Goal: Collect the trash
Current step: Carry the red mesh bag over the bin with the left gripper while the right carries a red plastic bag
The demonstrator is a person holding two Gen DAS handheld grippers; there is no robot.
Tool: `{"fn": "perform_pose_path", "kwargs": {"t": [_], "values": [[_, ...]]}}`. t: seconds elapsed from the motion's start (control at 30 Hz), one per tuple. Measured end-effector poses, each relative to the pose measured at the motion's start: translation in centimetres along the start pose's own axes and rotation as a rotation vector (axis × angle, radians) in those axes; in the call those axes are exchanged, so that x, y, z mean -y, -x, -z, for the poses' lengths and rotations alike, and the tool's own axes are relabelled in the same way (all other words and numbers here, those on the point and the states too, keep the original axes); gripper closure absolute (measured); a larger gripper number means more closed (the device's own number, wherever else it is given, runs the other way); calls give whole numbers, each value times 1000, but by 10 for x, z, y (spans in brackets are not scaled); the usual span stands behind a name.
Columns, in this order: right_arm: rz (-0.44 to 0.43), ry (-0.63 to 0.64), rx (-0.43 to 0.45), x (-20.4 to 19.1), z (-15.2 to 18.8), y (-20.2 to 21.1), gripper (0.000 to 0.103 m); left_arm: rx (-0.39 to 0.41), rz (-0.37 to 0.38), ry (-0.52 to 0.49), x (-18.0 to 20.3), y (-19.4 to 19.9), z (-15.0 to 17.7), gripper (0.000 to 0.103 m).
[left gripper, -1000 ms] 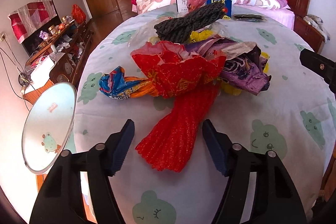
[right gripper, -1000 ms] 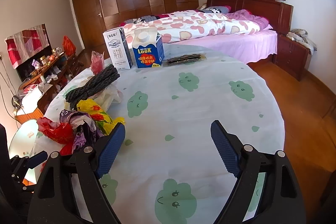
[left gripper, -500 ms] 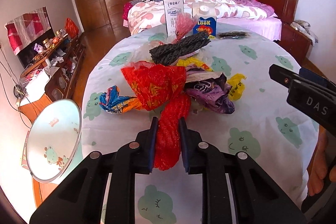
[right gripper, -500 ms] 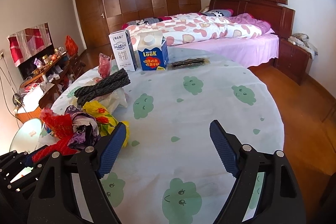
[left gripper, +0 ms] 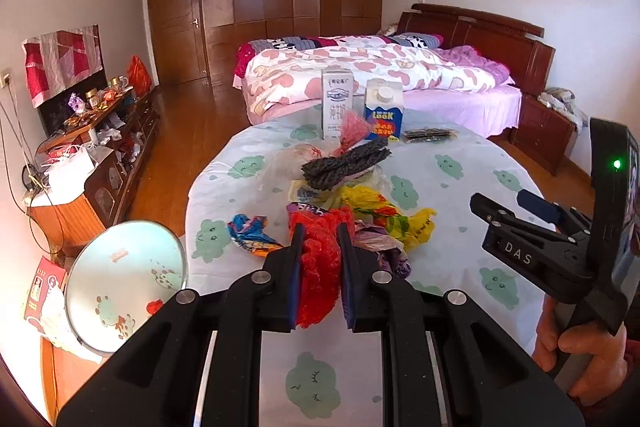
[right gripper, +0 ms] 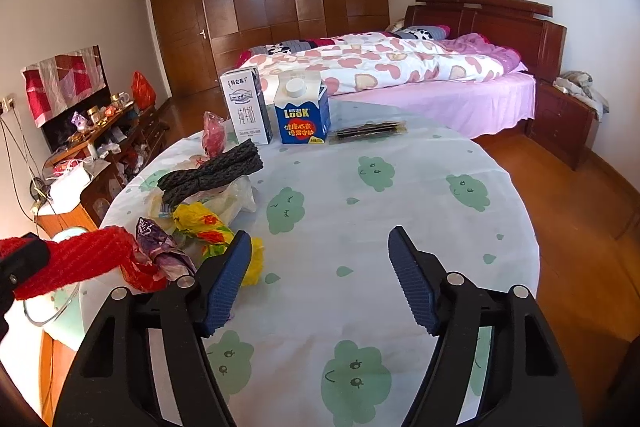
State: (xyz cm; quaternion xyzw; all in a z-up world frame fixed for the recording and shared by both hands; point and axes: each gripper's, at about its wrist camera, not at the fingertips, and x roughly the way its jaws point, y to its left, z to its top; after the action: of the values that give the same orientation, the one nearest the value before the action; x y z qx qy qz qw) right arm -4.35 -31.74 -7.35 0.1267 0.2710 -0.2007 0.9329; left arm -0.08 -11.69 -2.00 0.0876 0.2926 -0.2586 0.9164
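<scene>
My left gripper (left gripper: pixel 320 231) is shut on a red plastic bag (left gripper: pixel 320 267) and holds its near end up off the table. The bag (right gripper: pixel 80 259) stretches from the trash pile toward the left gripper (right gripper: pixel 20 259) at that view's left edge. The pile holds a purple wrapper (left gripper: pixel 384 251), a yellow bag (left gripper: pixel 384 211), a blue-orange wrapper (left gripper: pixel 250 231) and a dark braided bundle (left gripper: pixel 346 163). My right gripper (right gripper: pixel 320 239) hovers over bare tablecloth right of the pile, its jaws closing with nothing between them.
A white milk carton (right gripper: pixel 246 107), a blue LOOK carton (right gripper: pixel 302 113), a pink net bag (right gripper: pixel 214 133) and a dark flat packet (right gripper: pixel 370 131) stand at the round table's (right gripper: pixel 440 227) far edge. A round pale disc (left gripper: pixel 124 283) sits low left. A bed lies behind.
The left jaws shut on the red bag's tail, then rose and drew back with it, stretching it from the pile. The right jaws narrowed a little.
</scene>
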Motion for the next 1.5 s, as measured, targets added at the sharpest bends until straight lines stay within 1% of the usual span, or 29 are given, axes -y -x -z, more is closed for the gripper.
{"fn": "perform_pose_path", "kwargs": {"t": [0.17,0.27,0.4,0.47,0.53,0.63,0.7,0.8,0.87,0.9,0.97,1.03,1.13,1.5], "values": [[-59,12,2,-11,1,1,41,23,-49,78,-33,10,-3,88],[-113,30,-15,-22,2,2,41,22,-78,104,-45,10,-2,88],[-212,82,-29,-52,2,5,41,24,-112,123,-58,8,0,88],[-277,105,-43,-69,3,1,41,27,-119,126,-62,10,0,87],[-315,114,-68,-84,3,-9,41,29,-133,128,-67,11,1,87],[-347,115,-122,-103,4,-26,41,26,-152,139,-75,11,3,87],[-360,138,-143,-117,5,-34,44,19,-163,151,-81,10,5,87],[-358,207,-165,-135,12,-40,53,7,-180,165,-89,6,6,87],[-354,228,-203,-143,17,-48,65,4,-194,165,-91,5,8,87],[-354,230,-224,-146,20,-53,69,3,-204,163,-92,5,8,87],[-349,236,-236,-145,22,-58,84,1,-220,159,-94,5,10,87],[-360,228,-225,-143,23,-54,89,0,-234,157,-95,5,11,87],[-378,226,-197,-140,21,-45,90,1,-242,162,-97,6,12,88],[-460,215,-95,-147,5,-1,91,22,-266,171,-102,15,13,87]]}}
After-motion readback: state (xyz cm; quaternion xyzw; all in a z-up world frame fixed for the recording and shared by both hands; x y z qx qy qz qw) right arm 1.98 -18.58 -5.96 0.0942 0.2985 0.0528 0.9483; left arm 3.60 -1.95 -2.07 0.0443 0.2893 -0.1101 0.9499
